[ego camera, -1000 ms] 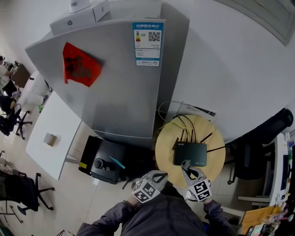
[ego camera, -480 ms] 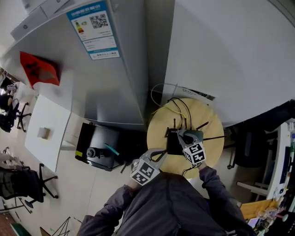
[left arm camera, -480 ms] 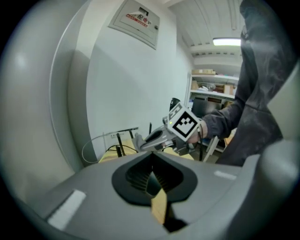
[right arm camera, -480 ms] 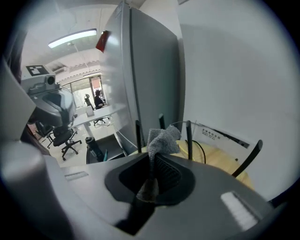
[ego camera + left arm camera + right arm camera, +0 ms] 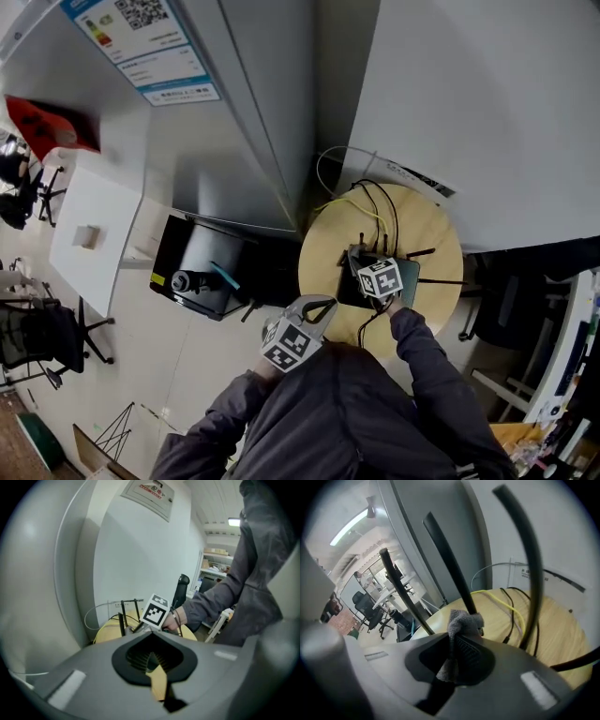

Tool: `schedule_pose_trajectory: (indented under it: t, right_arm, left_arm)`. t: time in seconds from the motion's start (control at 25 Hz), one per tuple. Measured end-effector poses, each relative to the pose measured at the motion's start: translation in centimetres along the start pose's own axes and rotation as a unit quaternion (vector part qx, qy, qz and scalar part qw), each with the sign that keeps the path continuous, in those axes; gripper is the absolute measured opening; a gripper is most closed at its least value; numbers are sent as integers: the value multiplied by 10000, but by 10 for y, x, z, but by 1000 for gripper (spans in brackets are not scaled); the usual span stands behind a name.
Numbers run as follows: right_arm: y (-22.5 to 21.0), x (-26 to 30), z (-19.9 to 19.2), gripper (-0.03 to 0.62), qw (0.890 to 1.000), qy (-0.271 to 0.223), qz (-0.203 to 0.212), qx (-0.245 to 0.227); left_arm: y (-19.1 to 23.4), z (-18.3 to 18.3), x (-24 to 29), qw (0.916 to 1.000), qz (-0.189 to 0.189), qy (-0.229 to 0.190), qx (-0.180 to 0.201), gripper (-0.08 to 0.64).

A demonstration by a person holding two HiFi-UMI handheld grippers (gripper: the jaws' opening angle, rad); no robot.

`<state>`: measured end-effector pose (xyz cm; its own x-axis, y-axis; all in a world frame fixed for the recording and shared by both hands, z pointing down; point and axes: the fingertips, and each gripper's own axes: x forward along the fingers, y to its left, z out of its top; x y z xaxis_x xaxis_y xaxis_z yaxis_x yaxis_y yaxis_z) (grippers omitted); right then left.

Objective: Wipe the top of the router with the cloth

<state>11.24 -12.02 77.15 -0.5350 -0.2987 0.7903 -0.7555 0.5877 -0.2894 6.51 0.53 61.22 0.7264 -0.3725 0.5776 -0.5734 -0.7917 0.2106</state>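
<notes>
The black router (image 5: 406, 274) lies on a round wooden table (image 5: 323, 267), its antennas (image 5: 449, 566) standing up. My right gripper (image 5: 362, 263) is over the router's left part, shut on a small grey cloth (image 5: 464, 622), and its marker cube hides most of the router's top. In the right gripper view the cloth bunches out of the right gripper (image 5: 460, 634) close against one antenna. My left gripper (image 5: 317, 307) hangs off the table's front left edge, shut with nothing in it. The left gripper (image 5: 152, 662) looks toward the antennas (image 5: 123, 616) and the right hand.
Yellow and black cables (image 5: 373, 223) run from the router's back over the table to the wall. A tall grey cabinet (image 5: 234, 141) stands right behind the table. A black machine (image 5: 202, 272) sits on the floor to the left, beyond it a white table (image 5: 89, 239).
My right gripper has moved with the cloth from the table's near edge forward onto the router, then a little to the left. The left gripper has stayed by the table's front left edge.
</notes>
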Motion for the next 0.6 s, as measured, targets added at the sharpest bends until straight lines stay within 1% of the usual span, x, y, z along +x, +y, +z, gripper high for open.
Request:
schedule_pose_trajectory:
  t: [0.12, 0.24, 0.36, 0.6]
  right_arm:
    - [2, 21, -5, 29, 9998, 197, -43, 27]
    - [1, 26, -7, 29, 9997, 228, -63, 49]
    - [-9, 17, -13, 29, 9993, 301, -223, 13]
    - [-45, -11, -36, 29, 9977, 306, -560, 231]
  left_arm:
    - [1, -3, -2, 10000, 62, 37, -22, 0]
    - [2, -2, -6, 9999, 120, 25, 1, 0]
    - [2, -2, -8, 9999, 138, -15, 4, 0]
    - [0, 0, -12, 9999, 95, -110, 52, 0]
